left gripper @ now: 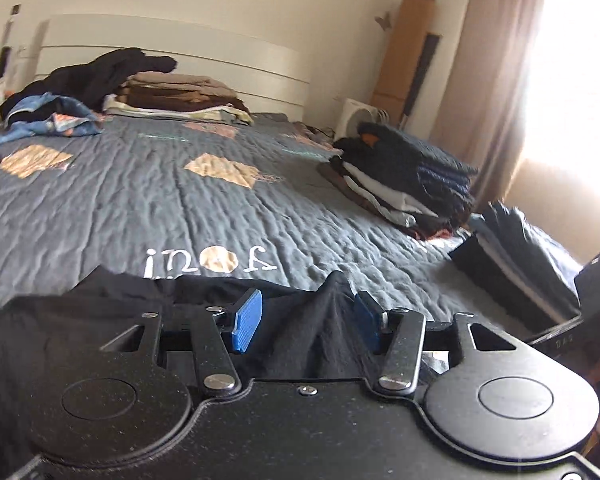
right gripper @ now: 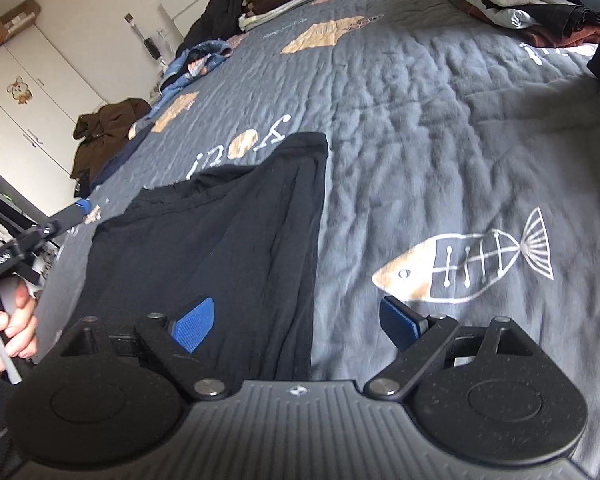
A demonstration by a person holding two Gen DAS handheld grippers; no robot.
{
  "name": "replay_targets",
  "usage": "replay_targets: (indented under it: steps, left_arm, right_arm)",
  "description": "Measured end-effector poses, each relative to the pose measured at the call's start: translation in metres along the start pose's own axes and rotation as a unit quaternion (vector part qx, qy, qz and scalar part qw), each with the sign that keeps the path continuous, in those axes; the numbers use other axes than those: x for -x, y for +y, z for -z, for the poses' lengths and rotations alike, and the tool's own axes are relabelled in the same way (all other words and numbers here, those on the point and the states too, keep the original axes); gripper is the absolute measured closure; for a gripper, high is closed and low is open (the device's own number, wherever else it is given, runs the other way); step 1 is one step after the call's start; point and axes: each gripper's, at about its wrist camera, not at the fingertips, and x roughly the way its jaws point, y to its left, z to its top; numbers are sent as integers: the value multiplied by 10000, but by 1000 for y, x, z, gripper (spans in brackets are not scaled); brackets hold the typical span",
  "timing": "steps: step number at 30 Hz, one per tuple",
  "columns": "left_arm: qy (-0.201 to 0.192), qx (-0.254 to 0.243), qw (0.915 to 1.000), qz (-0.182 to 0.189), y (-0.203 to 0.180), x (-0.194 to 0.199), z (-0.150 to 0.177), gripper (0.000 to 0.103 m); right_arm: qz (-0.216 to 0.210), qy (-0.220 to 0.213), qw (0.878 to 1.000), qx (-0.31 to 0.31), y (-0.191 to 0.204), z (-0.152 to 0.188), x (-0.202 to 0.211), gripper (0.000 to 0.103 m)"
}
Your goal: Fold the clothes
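**Right wrist view: black garment lies lengthwise ahead, its near edge between open jaws**

The right wrist view shows the black garment (right gripper: 220, 248) spread flat on the bed (right gripper: 420, 128), a long dark panel running away from the camera toward the white lettering (right gripper: 240, 148) printed on the quilt. Its long axis follows the line the right hand-held gripper (right gripper: 296, 322) points along; the far end narrows to a corner that touches the lettering, and the near end passes under the gripper body. The garment's straight right edge runs between the two blue pads, nearer the left one. The jaws stand wide and press on nothing, so the cloth is not held.

The left hand-held gripper (left gripper: 308, 320) sits over the garment's opposite side, on the side of the lettering away from the fish drawing (right gripper: 464, 268). In its own view a raised ridge of black cloth stands between the pads, which are about half open; the ridge lies just beside the right pad, and no clamping shows.

Judged from this, both hand-held grippers are at the garment's near end, the right one better placed for the straight edge. The next fold probably turns on carrying that near end along the long axis toward the lettering. Folded stacks (left gripper: 412, 176) lie well beyond the lettering.
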Motion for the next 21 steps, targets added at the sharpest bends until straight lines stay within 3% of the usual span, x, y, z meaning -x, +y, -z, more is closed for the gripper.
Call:
replay_targets:
  steps: [4, 8, 10, 11, 14, 17, 19, 21]
  left_arm:
    - [-141, 596, 9981, -14, 24, 18, 25, 52]
    - [-85, 549, 9984, -107, 25, 18, 22, 52]
    - [-62, 443, 9990, -17, 22, 19, 23, 52]
    - [145, 477, 9987, 108, 22, 16, 26, 52]
    - [932, 350, 9941, 432, 15, -2, 40, 52]
    - [1912, -28, 9814, 165, 8, -29, 64, 52]
    - [2053, -69, 9787, 7, 12, -36, 76, 56]
    - [2103, -74, 9776, -65, 13, -39, 80, 56]
  right_arm:
    - [162, 197, 9996, -103, 4, 27, 0, 13]
    - [401, 390, 9983, -153, 5, 41, -11, 22]
    - [316, 363, 9986, -202, 5, 43, -14, 63]
    - [278, 382, 9984, -317, 5, 43, -14, 94]
    - [342, 330, 9984, -314, 1, 42, -6, 94]
    - [780, 261, 9965, -166, -7, 39, 3, 101]
    - [1350, 308, 9904, -50, -20, 36, 6, 101]
    - [1050, 91, 9940, -280, -25, 33, 19, 101]
